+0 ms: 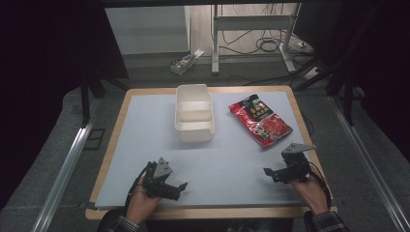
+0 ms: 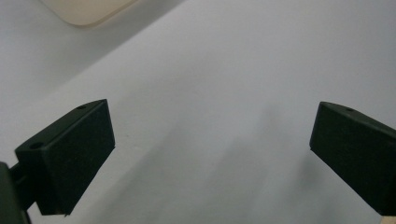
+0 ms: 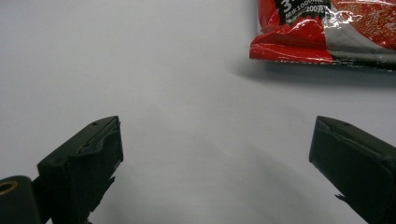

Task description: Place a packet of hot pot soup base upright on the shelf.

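Both hands entered at the near edge of the worktop, each holding a gripper low over the pale sheet that covered the wooden surface. That sheet left only a thin wood border showing at the edges.

At the far edge, about midway along it, stood a cream two-compartment container, long axis running near to far, both compartments apparently empty. Its rounded corner appeared at the top of the left gripper view. Just beside it, toward the far right corner, a red printed food packet lay flat and angled; container and packet were apart, not touching. The packet's lower edge showed at the top right of the right gripper view.

Left gripper sat near the near left corner, pointing toward the right edge. Its fingers were spread wide, with bare sheet between them.

Right gripper sat near the near right corner, pointing toward the left edge, close to the packet's near end but clear of it. Its fingers were likewise spread wide, holding nothing.
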Action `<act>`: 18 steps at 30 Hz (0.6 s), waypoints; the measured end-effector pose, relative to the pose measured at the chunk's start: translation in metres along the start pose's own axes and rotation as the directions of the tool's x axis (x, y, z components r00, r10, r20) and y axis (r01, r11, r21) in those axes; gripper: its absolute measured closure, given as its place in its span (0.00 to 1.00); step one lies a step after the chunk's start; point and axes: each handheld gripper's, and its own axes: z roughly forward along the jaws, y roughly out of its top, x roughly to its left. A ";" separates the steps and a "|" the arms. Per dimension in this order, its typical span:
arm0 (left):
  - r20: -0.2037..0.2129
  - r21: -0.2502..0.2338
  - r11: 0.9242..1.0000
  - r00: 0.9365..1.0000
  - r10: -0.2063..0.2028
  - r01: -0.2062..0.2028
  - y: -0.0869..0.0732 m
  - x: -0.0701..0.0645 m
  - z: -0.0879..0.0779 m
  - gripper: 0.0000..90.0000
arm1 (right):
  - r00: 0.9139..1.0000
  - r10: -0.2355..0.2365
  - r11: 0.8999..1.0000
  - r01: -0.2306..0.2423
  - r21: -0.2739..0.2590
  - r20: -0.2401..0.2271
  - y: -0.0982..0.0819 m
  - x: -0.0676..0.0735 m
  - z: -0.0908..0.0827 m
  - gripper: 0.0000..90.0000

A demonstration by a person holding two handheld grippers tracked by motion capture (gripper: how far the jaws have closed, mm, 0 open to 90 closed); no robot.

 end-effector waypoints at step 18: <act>0.017 0.003 1.000 1.000 0.007 -0.007 0.000 -0.001 0.001 0.00 | 0.995 -0.038 0.999 0.036 0.025 0.089 0.017 0.002 0.002 0.32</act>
